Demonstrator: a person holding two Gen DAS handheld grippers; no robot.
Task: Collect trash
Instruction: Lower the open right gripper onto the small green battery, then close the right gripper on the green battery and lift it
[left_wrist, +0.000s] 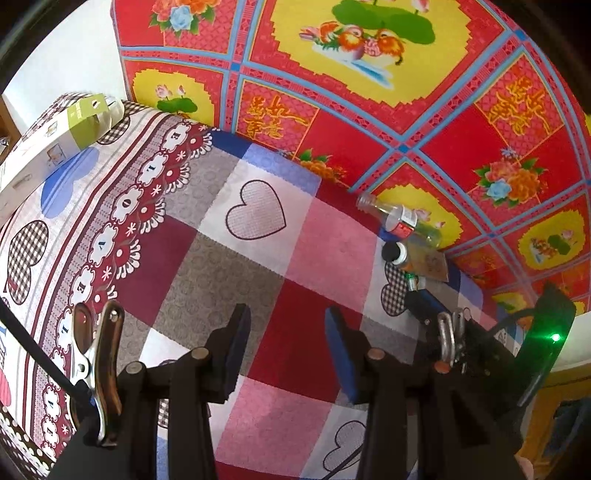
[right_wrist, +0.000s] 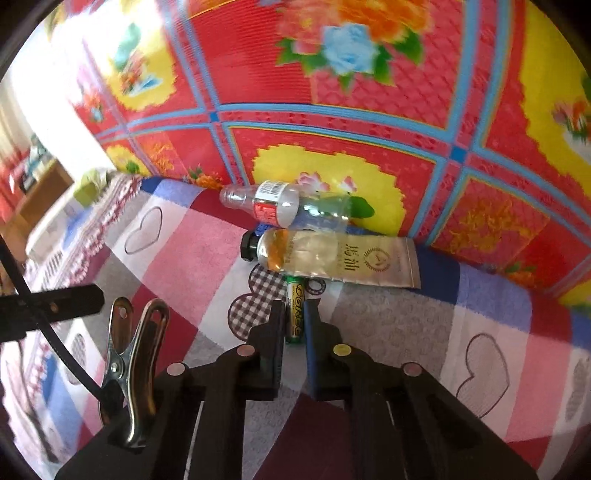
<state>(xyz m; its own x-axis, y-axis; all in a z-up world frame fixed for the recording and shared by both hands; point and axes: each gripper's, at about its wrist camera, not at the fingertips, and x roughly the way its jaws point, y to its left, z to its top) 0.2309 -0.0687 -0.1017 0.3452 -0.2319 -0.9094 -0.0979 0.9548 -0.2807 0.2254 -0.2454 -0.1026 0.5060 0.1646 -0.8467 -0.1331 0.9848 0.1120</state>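
Note:
Three pieces of trash lie on the checked cloth by the red floral sheet. A green and yellow battery (right_wrist: 295, 314) sits between the pads of my right gripper (right_wrist: 295, 317), which is shut on it. Just beyond it lies a gold tube with a black cap (right_wrist: 332, 260), and behind that an empty clear plastic bottle (right_wrist: 280, 203). In the left wrist view the bottle (left_wrist: 399, 218), the tube (left_wrist: 421, 260) and the battery's tip (left_wrist: 412, 282) show at the right, with the right gripper over them. My left gripper (left_wrist: 288, 343) hangs open over bare cloth, holding nothing.
A long white and green box (left_wrist: 59, 144) lies at the far left end of the cloth. The red floral sheet (left_wrist: 369, 92) rises like a wall behind the trash. A wooden shelf (right_wrist: 40, 195) stands far left in the right wrist view.

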